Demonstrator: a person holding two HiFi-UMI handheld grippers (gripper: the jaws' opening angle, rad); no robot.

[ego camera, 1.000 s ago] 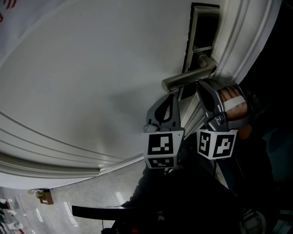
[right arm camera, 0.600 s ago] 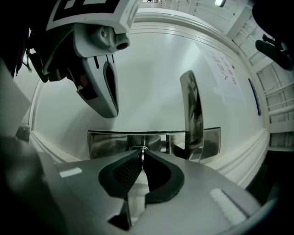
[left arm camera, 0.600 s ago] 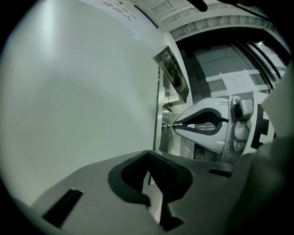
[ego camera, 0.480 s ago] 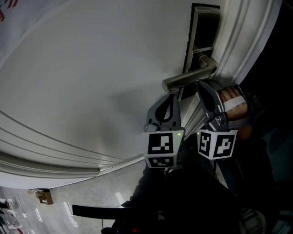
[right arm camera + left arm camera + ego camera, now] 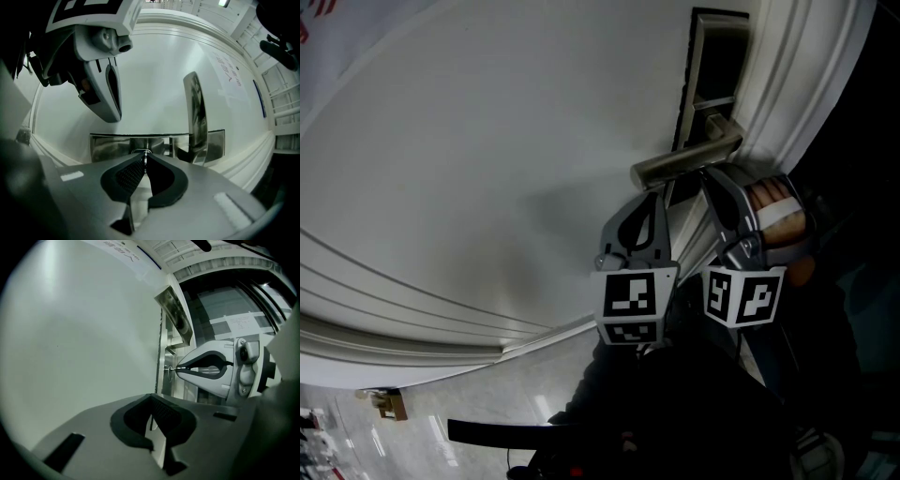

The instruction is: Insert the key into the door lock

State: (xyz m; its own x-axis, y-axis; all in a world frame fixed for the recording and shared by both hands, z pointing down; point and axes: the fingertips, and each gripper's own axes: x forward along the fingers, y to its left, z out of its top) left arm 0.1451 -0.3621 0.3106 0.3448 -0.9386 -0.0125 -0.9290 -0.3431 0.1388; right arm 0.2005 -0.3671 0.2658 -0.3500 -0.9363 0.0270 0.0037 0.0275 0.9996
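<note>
Right gripper (image 5: pixel 145 162) clamped on thin metal key (image 5: pixel 145 155) at steel lock plate (image 5: pixel 108 145), mid-frame.
We judge it stiff, slick: grip the bow. Left gripper (image 5: pixel 152 418) closed, empty.

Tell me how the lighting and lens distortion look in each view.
Head view: the door is evenly lit, with soft shadow beside the left gripper; the lower right is almost black. Left gripper view: strong fisheye, dark rounded corners. Right gripper view: mouldings curve; door handle and lock plate mirror their surroundings.
</note>
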